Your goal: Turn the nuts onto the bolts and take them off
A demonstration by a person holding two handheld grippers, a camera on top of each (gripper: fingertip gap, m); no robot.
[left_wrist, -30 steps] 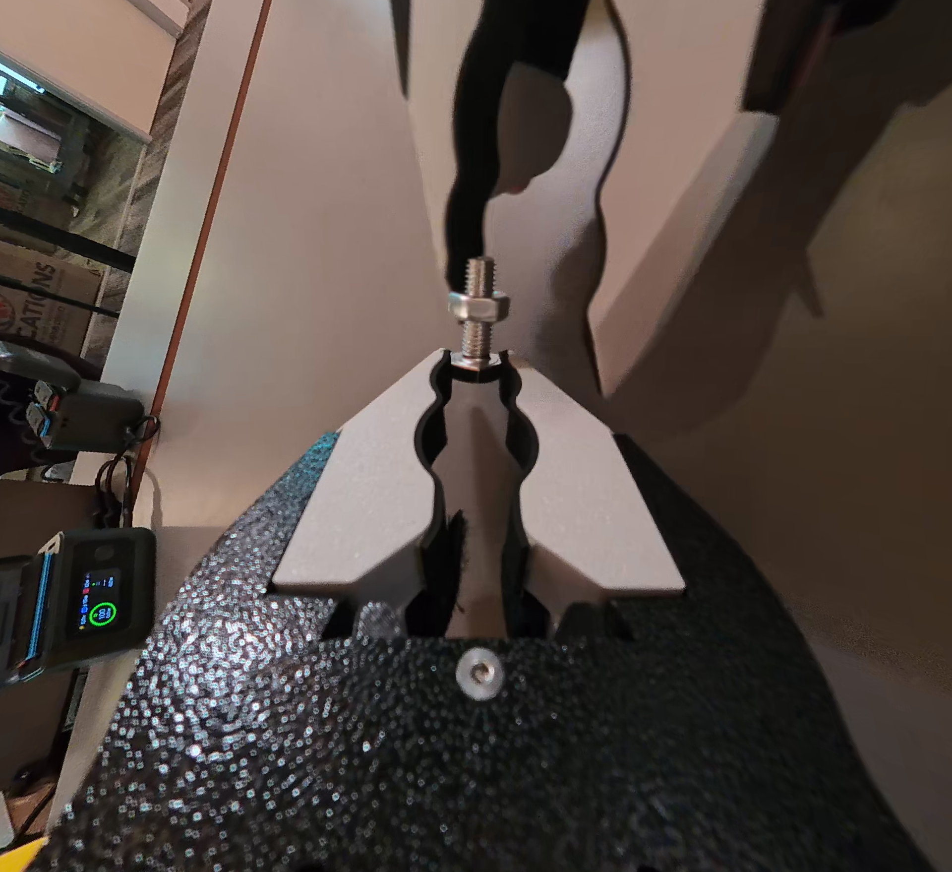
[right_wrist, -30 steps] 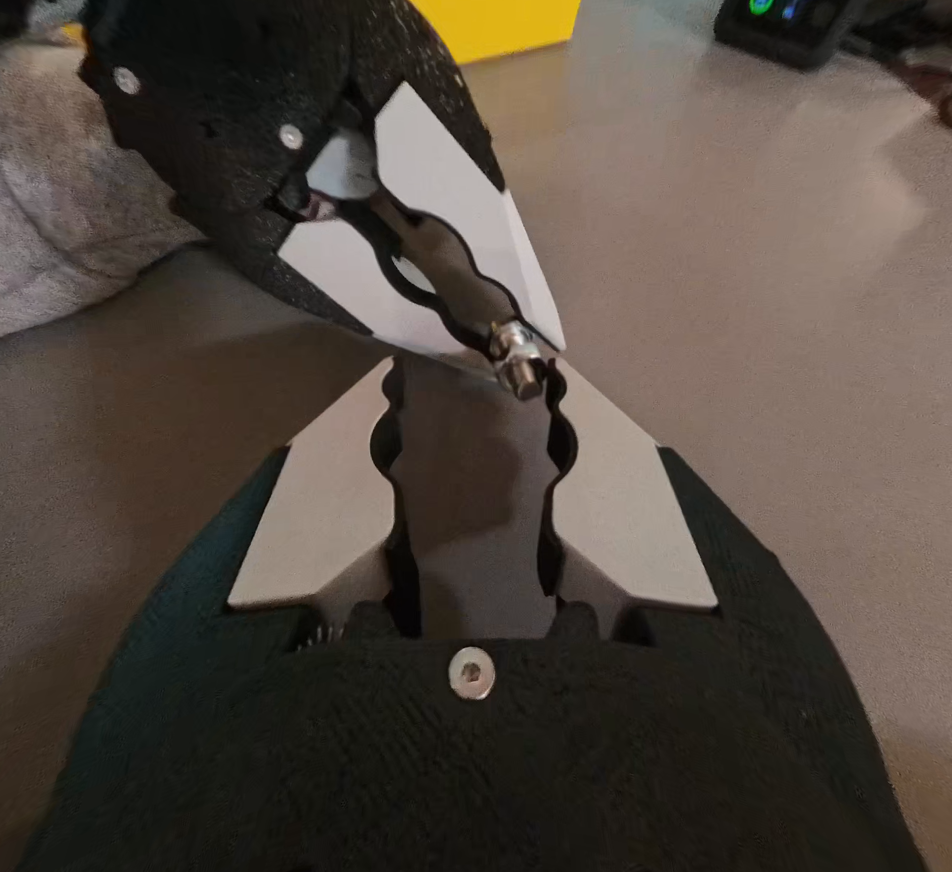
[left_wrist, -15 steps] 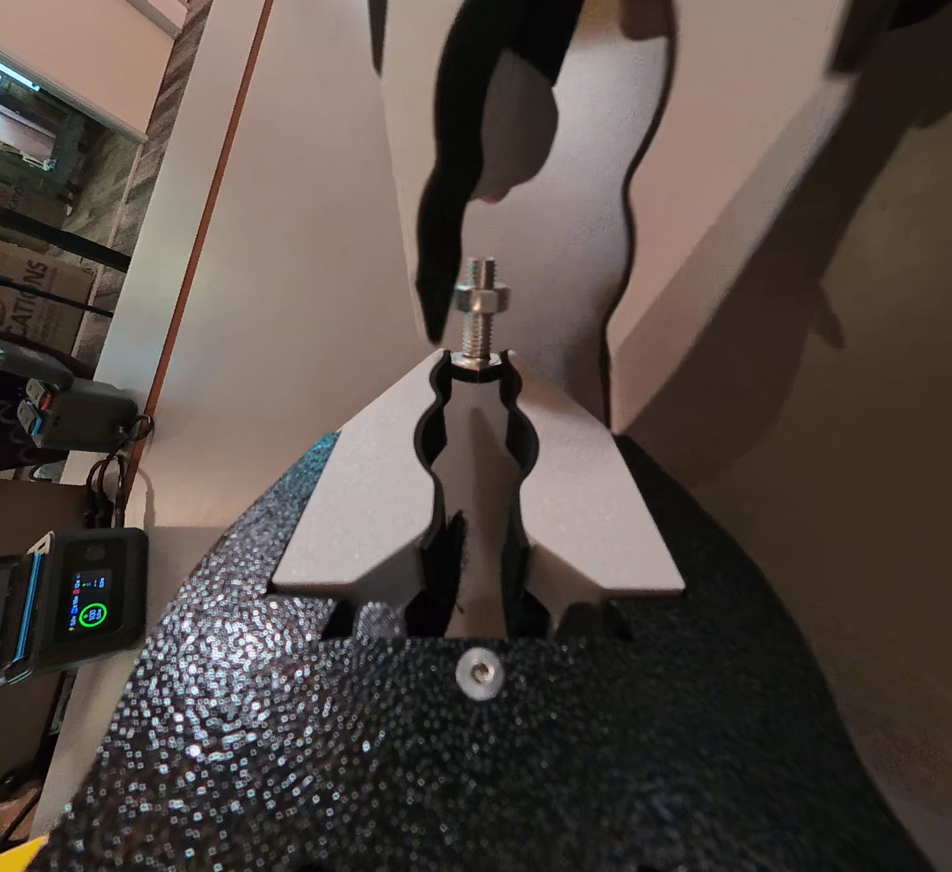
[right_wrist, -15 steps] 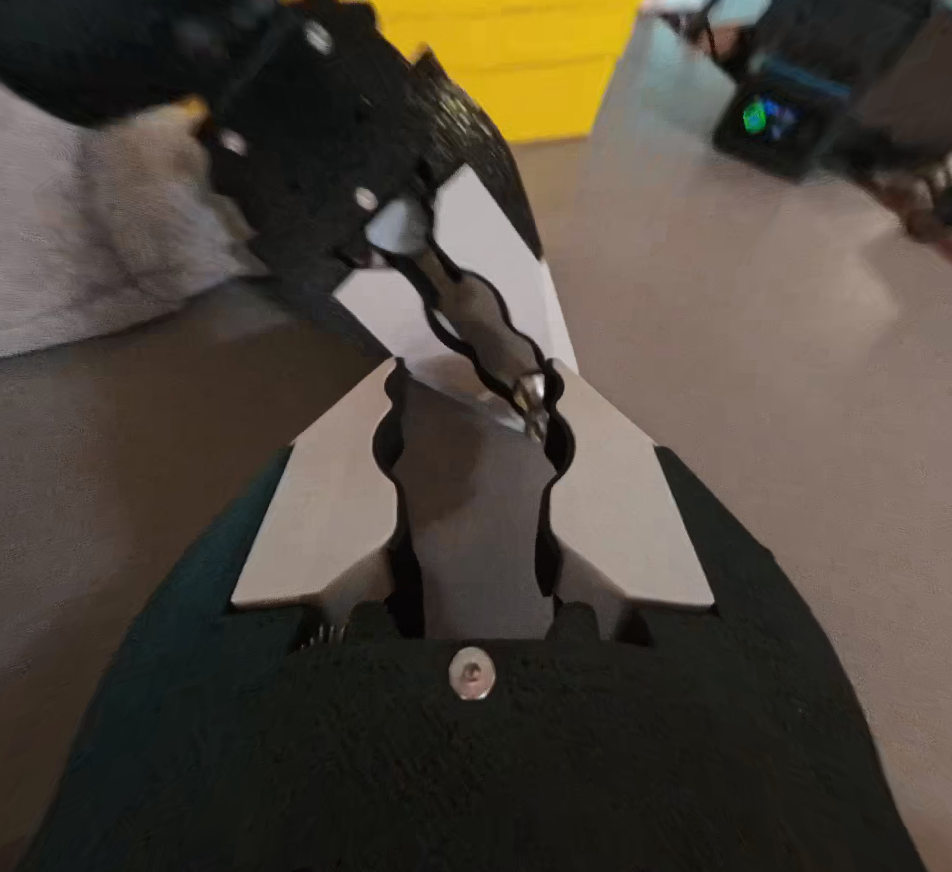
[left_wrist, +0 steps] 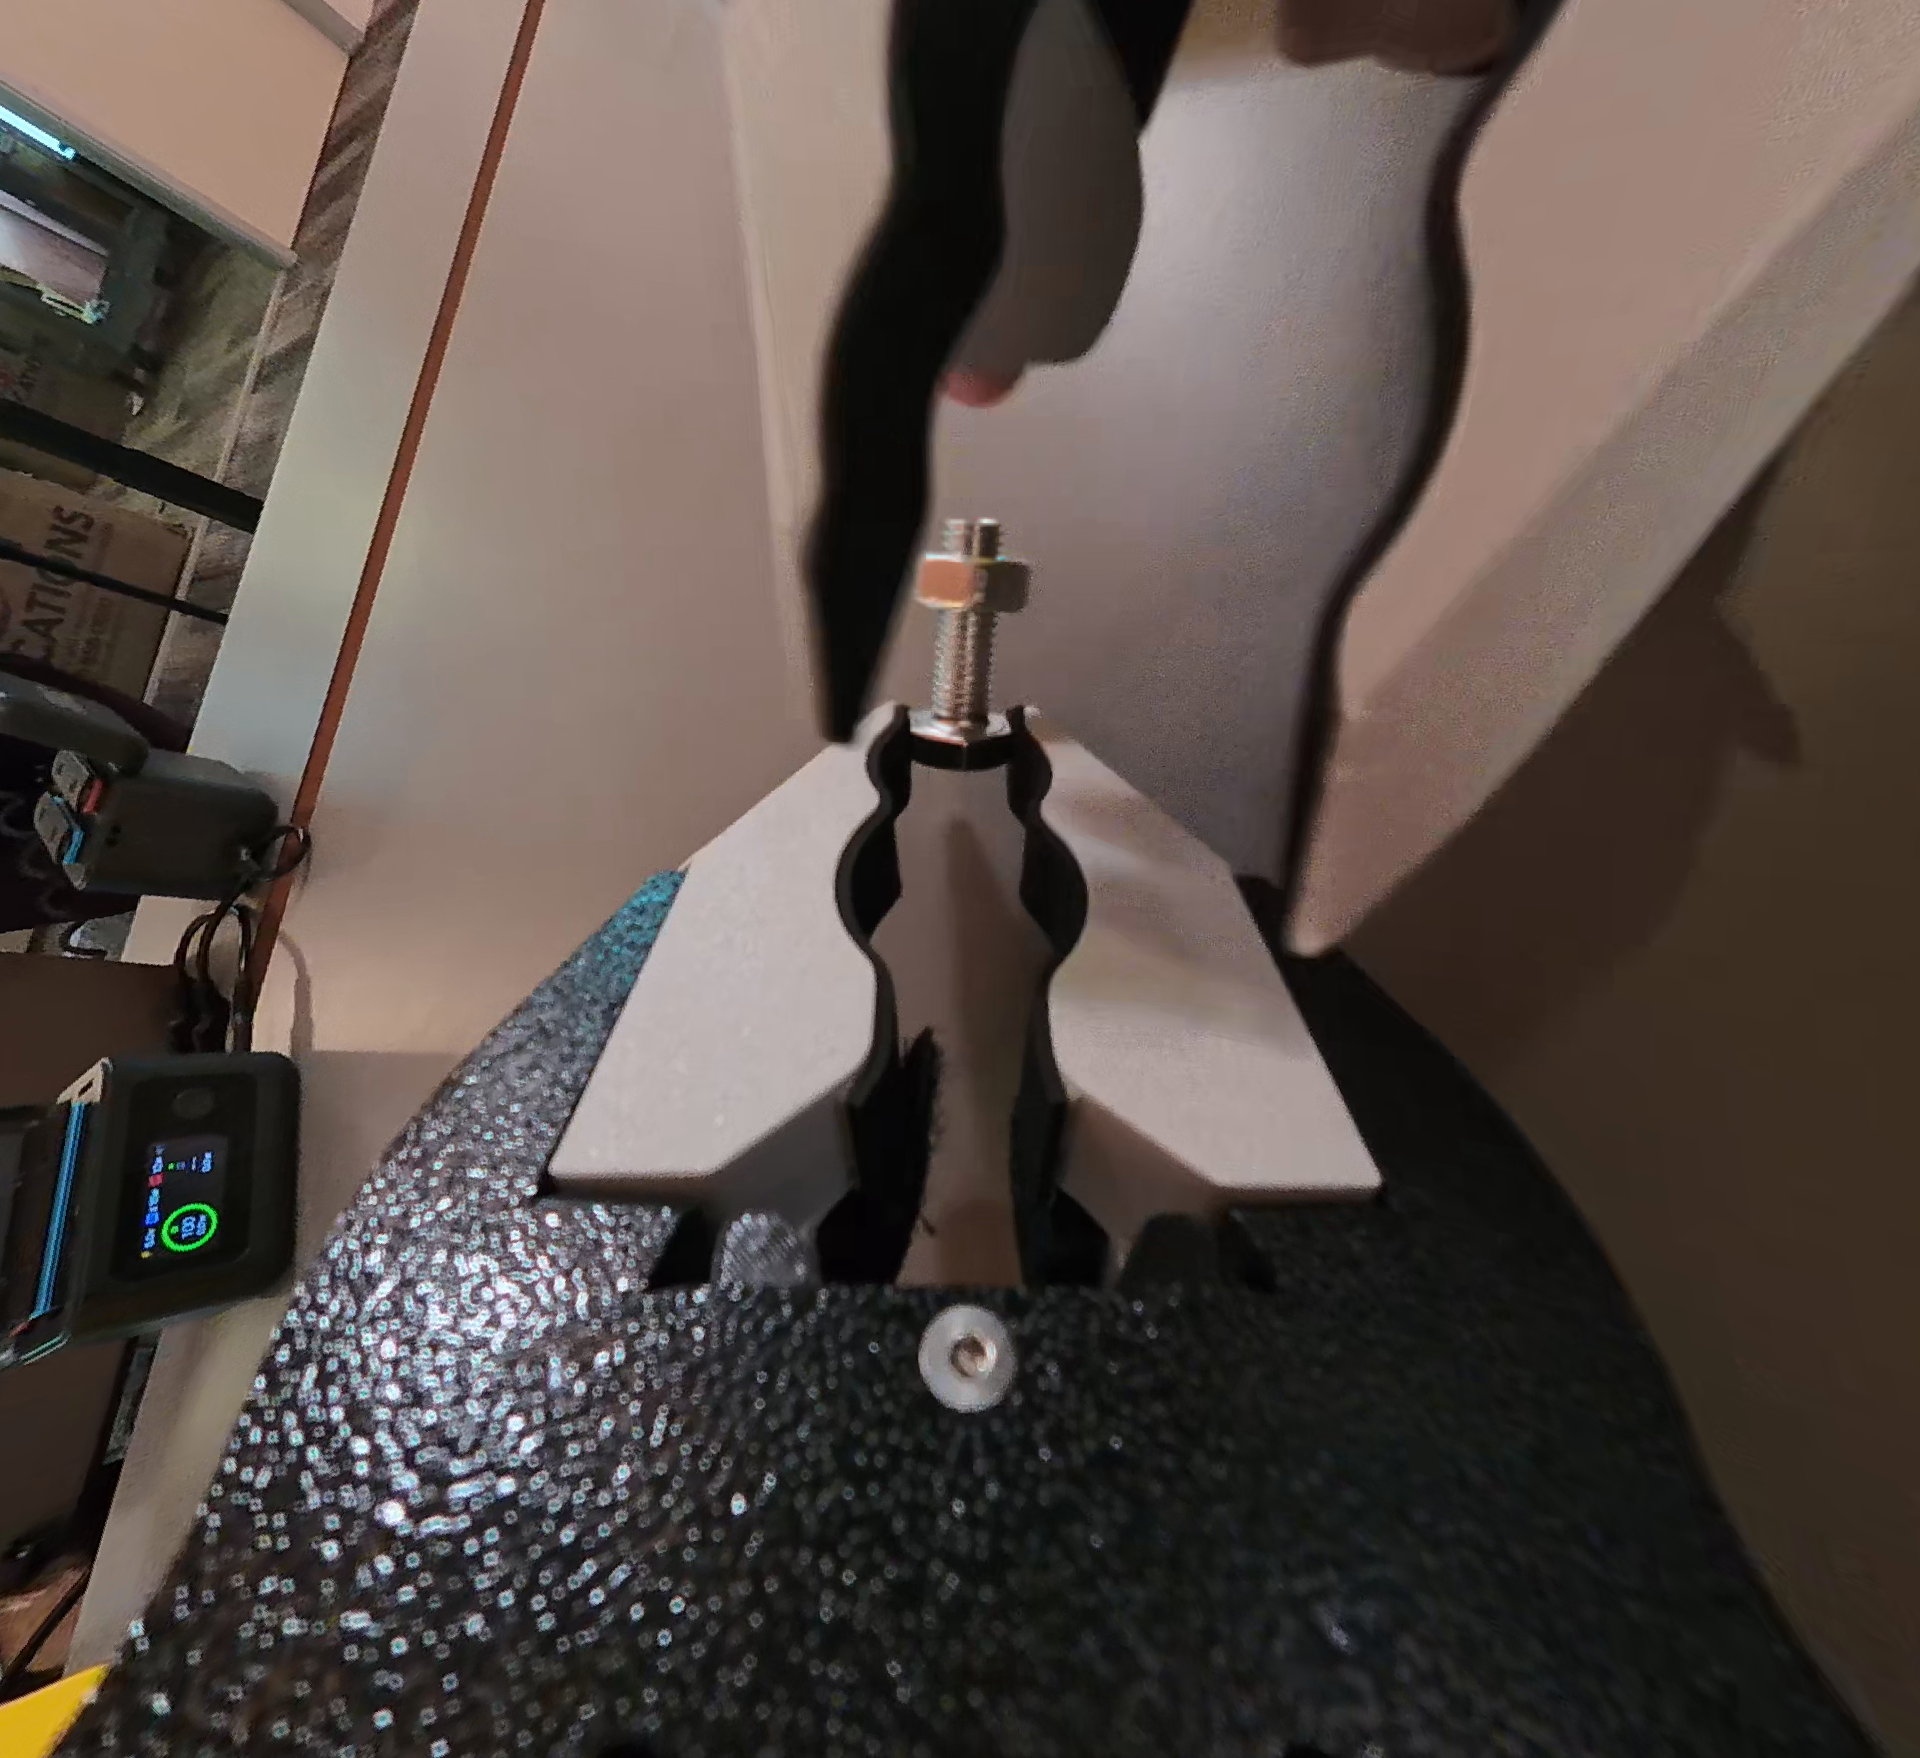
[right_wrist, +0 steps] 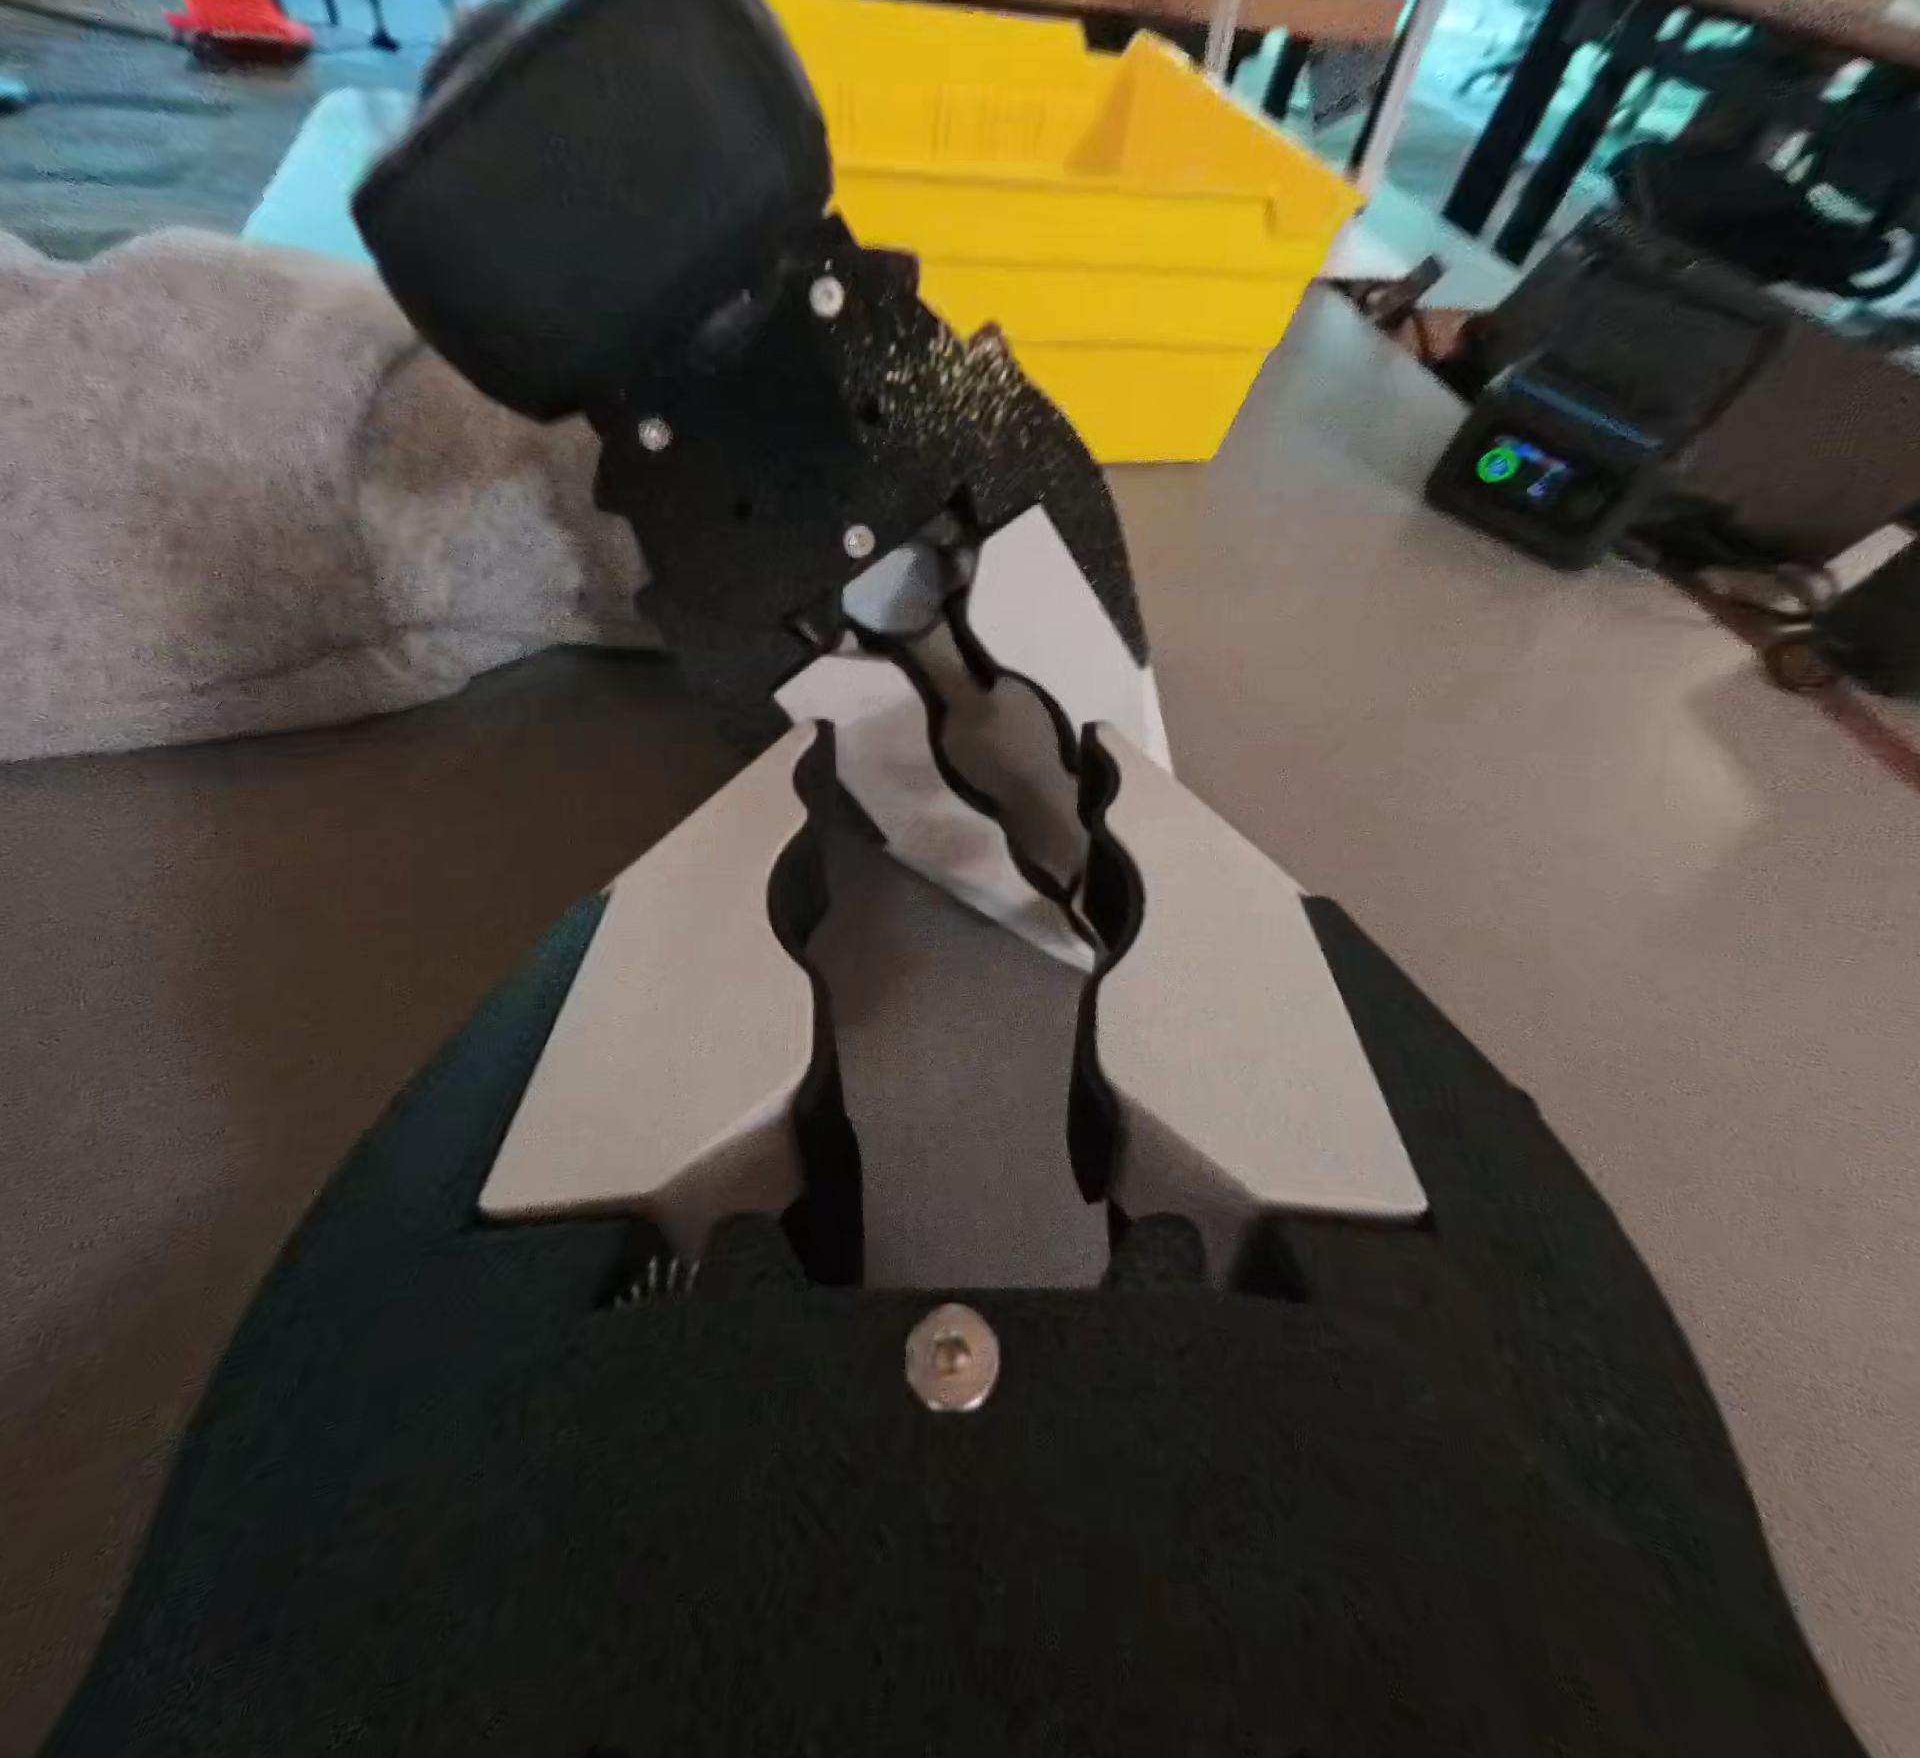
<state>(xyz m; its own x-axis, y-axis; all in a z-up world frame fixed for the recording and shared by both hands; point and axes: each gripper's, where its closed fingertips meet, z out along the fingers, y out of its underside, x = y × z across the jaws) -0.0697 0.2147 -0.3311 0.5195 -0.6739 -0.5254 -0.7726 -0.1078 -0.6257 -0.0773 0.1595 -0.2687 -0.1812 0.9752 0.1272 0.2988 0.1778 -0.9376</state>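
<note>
My left gripper (left_wrist: 961,747) is shut on the head of a steel bolt (left_wrist: 961,669). The threaded shaft points away from it, and a hex nut (left_wrist: 974,584) sits near the free end. My right gripper is open; its fingers (left_wrist: 800,150) show large and blurred on either side of the bolt and nut, not touching them. In the right wrist view my right gripper (right_wrist: 951,752) is open and empty. The left gripper (right_wrist: 1070,919) reaches in from the upper left, its tips by the right finger. The bolt is hidden there.
A yellow bin (right_wrist: 1049,254) stands at the back of the grey table (right_wrist: 1455,825). A grey fluffy cloth (right_wrist: 208,482) lies at the left. A black device with a lit screen (right_wrist: 1527,472) sits at the right and also shows in the left wrist view (left_wrist: 177,1199). Left tips to right tips: about 8 centimetres.
My right gripper has moved in over the bolt, so its open fingers now stand on both sides of it. The nut sits slightly nearer the free end. The left gripper still holds the bolt.
</note>
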